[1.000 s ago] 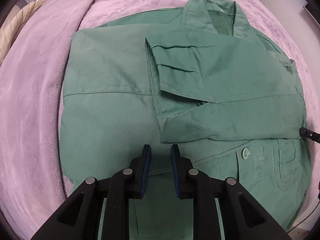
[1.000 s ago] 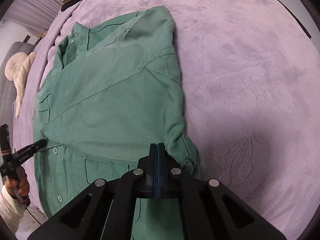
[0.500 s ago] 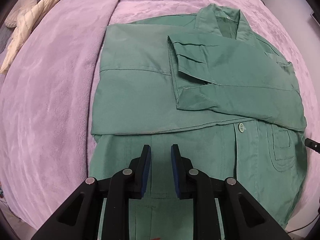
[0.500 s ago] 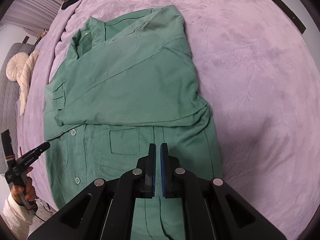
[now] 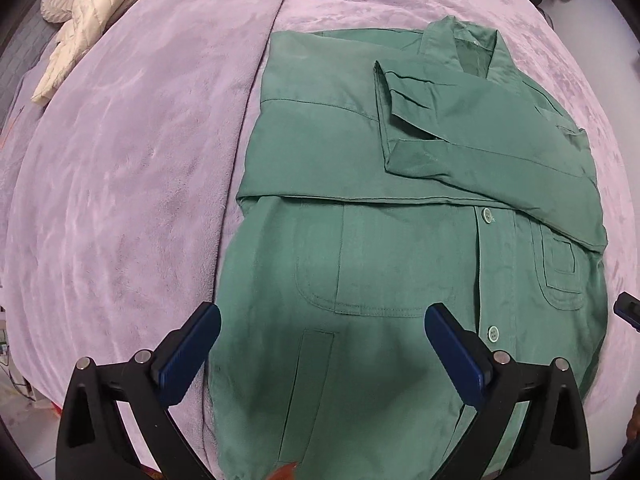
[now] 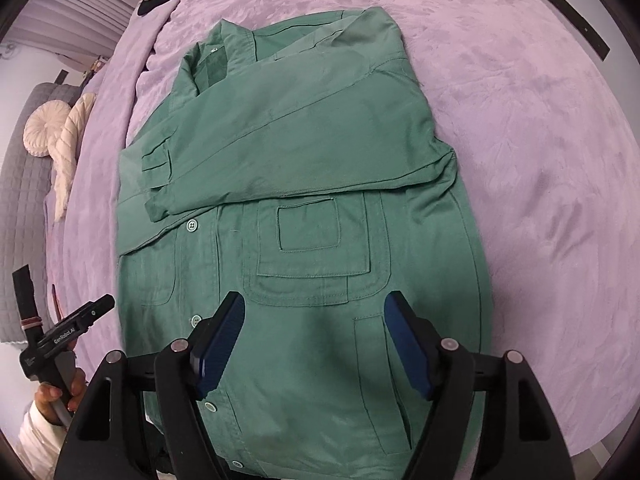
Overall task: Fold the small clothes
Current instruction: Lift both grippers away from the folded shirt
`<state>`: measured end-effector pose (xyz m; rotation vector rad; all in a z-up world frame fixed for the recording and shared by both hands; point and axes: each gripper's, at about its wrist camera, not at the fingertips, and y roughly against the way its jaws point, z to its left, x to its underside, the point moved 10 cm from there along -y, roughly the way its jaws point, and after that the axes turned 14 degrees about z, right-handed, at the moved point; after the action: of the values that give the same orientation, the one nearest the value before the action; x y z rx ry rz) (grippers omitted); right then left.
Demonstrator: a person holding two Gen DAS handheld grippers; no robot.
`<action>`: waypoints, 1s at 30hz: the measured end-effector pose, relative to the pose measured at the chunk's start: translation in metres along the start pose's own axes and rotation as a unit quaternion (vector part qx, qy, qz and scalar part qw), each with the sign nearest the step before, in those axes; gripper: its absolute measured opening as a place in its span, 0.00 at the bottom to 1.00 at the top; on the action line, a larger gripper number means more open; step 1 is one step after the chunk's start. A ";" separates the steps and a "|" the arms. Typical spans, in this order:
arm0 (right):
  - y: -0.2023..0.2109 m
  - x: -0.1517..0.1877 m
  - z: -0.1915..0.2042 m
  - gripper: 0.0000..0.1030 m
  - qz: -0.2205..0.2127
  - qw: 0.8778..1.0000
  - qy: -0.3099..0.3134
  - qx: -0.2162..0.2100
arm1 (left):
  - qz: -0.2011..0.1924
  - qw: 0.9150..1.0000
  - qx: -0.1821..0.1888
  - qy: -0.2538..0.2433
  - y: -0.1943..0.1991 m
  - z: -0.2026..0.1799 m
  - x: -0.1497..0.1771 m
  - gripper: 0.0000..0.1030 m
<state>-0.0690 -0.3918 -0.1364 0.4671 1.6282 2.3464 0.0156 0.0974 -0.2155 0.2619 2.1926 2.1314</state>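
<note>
Left wrist view shows your left gripper (image 5: 322,330) and right gripper (image 6: 314,320) both opening, empty, above the green shirt (image 5: 400,264) on the purple blanket (image 5: 120,200); grab its hem unevenly and the crossed sleeves (image 5: 480,136) could slip.

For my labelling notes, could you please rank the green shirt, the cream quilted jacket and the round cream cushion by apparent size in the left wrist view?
1. green shirt
2. cream quilted jacket
3. round cream cushion

The last two lie farther off, so they look smaller.
</note>
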 end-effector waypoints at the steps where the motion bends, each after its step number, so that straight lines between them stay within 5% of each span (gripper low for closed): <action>1: 0.001 0.002 0.003 0.74 -0.001 1.000 0.001 -0.001 | -0.001 1.000 -0.005 -0.002 0.003 0.001 0.001 0.99; 11: 0.017 0.014 0.031 0.87 -0.027 0.999 0.032 -0.002 | -0.006 1.000 -0.023 -0.021 0.020 0.001 0.011 0.99; 13: 0.019 0.015 0.035 1.00 -0.026 0.999 0.028 -0.020 | -0.006 1.000 -0.020 -0.023 0.021 0.002 0.012 0.99; 23: 0.019 0.027 0.050 1.00 -0.019 0.998 0.006 -0.063 | -0.014 0.999 -0.023 -0.035 0.022 0.012 0.013 0.99; 30: -0.002 0.056 0.041 1.00 -0.007 0.997 -0.035 -0.063 | 0.029 0.997 -0.002 -0.076 -0.010 0.040 0.030 0.99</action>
<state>-0.1044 -0.3348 -0.1180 0.5049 1.4392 2.3764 -0.0080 0.1413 -0.2249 0.4753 2.1216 2.0684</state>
